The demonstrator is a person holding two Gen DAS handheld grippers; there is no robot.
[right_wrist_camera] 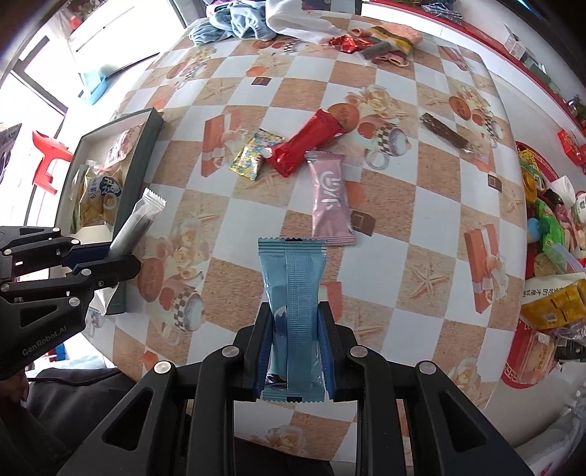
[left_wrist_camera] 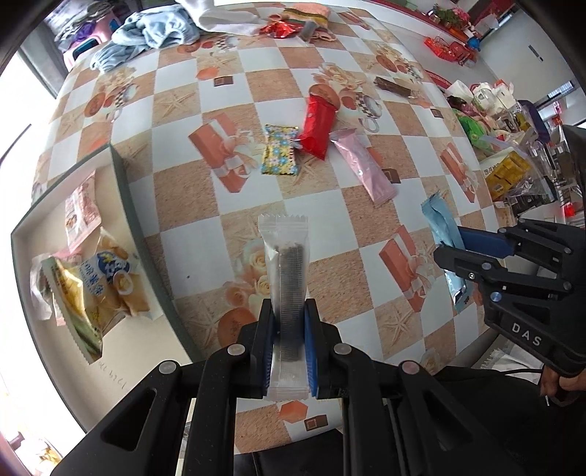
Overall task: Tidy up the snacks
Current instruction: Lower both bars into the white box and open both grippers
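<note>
My left gripper [left_wrist_camera: 288, 329] is shut on a clear silver snack packet [left_wrist_camera: 287, 263] and holds it above the table; the packet also shows in the right wrist view [right_wrist_camera: 137, 223]. My right gripper [right_wrist_camera: 295, 344] is shut on a light blue snack packet [right_wrist_camera: 295, 293], which also shows in the left wrist view [left_wrist_camera: 441, 227]. On the checkered table lie a red packet [right_wrist_camera: 306, 142], a pink packet [right_wrist_camera: 329, 197], a gold flowered packet [right_wrist_camera: 252, 155] and a dark brown bar [right_wrist_camera: 445, 133]. A dark-rimmed box [left_wrist_camera: 128, 205] at the left holds several snacks [left_wrist_camera: 99, 285].
Blue and white cloths [left_wrist_camera: 154, 33] and more wrappers [right_wrist_camera: 370, 40] lie at the table's far edge. A cluttered red tray with bags [right_wrist_camera: 549, 293] stands to the right. A red stool [right_wrist_camera: 47, 157] stands on the floor at left.
</note>
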